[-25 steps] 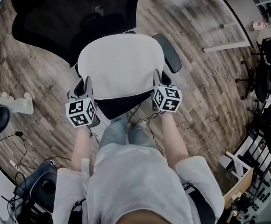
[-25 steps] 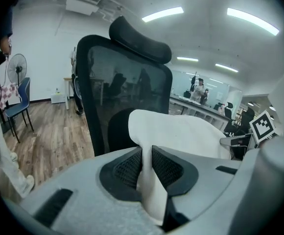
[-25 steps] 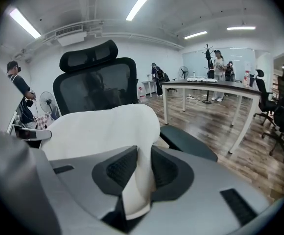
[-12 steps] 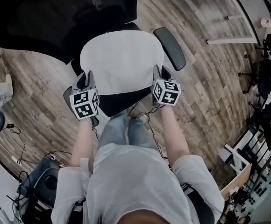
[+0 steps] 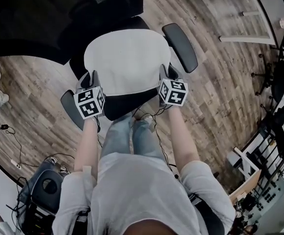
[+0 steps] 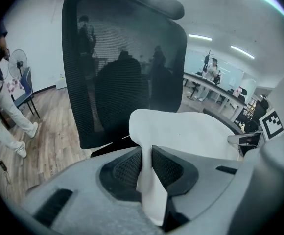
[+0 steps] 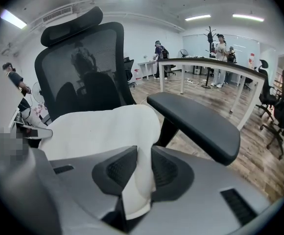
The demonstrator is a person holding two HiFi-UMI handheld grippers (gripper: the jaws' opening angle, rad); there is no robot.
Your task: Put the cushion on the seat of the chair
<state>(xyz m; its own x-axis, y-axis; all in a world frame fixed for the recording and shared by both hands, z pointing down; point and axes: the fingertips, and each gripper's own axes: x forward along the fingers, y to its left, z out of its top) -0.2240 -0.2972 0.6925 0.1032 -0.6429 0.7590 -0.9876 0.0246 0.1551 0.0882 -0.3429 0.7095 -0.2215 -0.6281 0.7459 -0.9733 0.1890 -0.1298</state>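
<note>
Spanning the seat [image 5: 125, 106] crosswise, white cushion [image 5: 127, 62], long axis from left gripper [image 5: 92, 78] to right gripper [image 5: 164, 75], both clamped on its edges.

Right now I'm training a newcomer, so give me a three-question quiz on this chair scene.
1. True or false: the left gripper and right gripper each pinch an edge of the white cushion.
2. The cushion is over: A the chair's seat, B a desk, C the floor beside the chair.
3. Which gripper view shows an armrest close by?
Key: 1 true; 2 A; 3 right.
</note>
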